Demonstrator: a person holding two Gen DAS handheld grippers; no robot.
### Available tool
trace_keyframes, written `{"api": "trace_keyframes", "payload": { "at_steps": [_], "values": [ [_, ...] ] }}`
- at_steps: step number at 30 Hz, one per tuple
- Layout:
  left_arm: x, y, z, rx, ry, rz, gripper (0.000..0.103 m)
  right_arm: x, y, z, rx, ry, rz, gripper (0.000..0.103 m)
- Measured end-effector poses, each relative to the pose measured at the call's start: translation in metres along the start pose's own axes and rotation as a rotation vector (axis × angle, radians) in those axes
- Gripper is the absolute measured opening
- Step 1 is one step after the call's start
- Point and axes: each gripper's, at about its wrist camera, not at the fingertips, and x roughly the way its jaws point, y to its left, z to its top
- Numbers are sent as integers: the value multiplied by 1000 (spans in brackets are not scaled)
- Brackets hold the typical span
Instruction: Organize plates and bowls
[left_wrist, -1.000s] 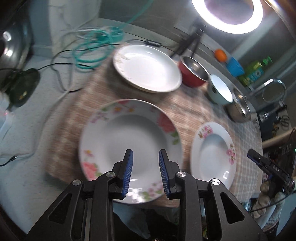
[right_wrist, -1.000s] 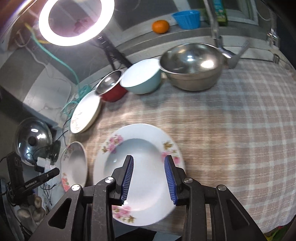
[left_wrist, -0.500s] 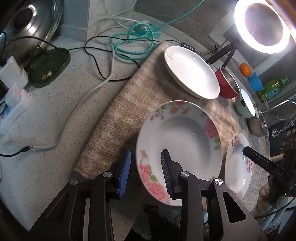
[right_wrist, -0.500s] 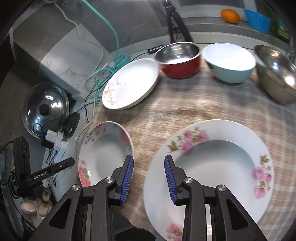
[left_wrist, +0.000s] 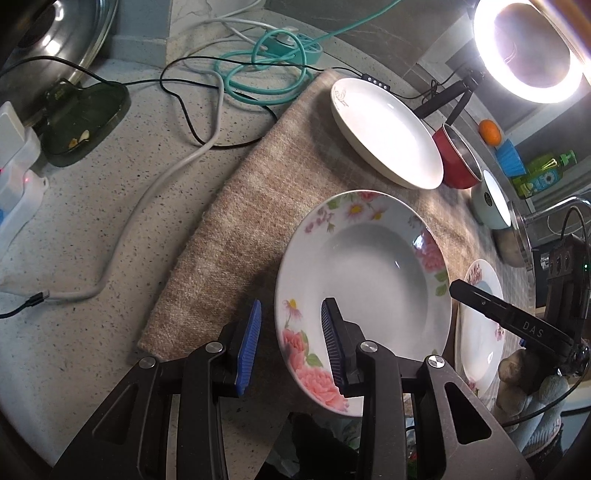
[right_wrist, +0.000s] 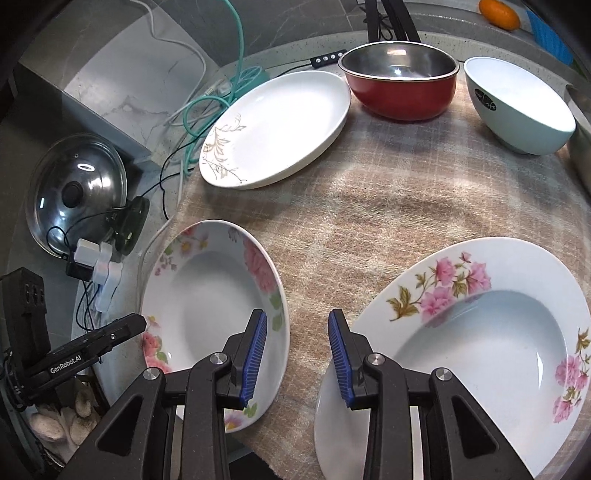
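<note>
A floral deep plate (left_wrist: 369, 280) lies on the checked cloth (left_wrist: 240, 236); my left gripper (left_wrist: 290, 341) is open at its near-left rim, one pad over the rim, one left of it. In the right wrist view that plate (right_wrist: 207, 306) is at left, and a second floral plate (right_wrist: 480, 354) at right. My right gripper (right_wrist: 297, 356) is open above the cloth between them, empty. A plain white plate (right_wrist: 273, 125), a red bowl (right_wrist: 402, 83) and a pale blue bowl (right_wrist: 517, 107) stand at the back.
Cables (left_wrist: 207, 122), a teal power strip (left_wrist: 291, 46), a pot lid (right_wrist: 77, 192) and plugs (left_wrist: 14, 173) lie on the counter to the left. A ring light (left_wrist: 528, 48), an orange (left_wrist: 489, 132) and a steel bowl (left_wrist: 515, 236) are at the back right.
Both grippers have drawn closer to the plates and lower. The left has shifted to the first floral plate's near-left rim; the right has swung left, between the two floral plates.
</note>
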Motion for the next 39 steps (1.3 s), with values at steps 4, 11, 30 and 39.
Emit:
{"api": "trace_keyframes", "payload": {
  "at_steps": [4,11,30,39],
  "values": [
    [2,2,0,-6,3,-2,32,3,2,3,-13,8,-2,32],
    [4,5,1,-14,11,-7,32,10,7,5,-33,28,9,31],
    [10,3,2,6,25,-10,14,16,10,4,-39,63,20,11],
    [12,6,2,-8,23,-26,14,16,12,4,-45,62,12,11]
  ]
}}
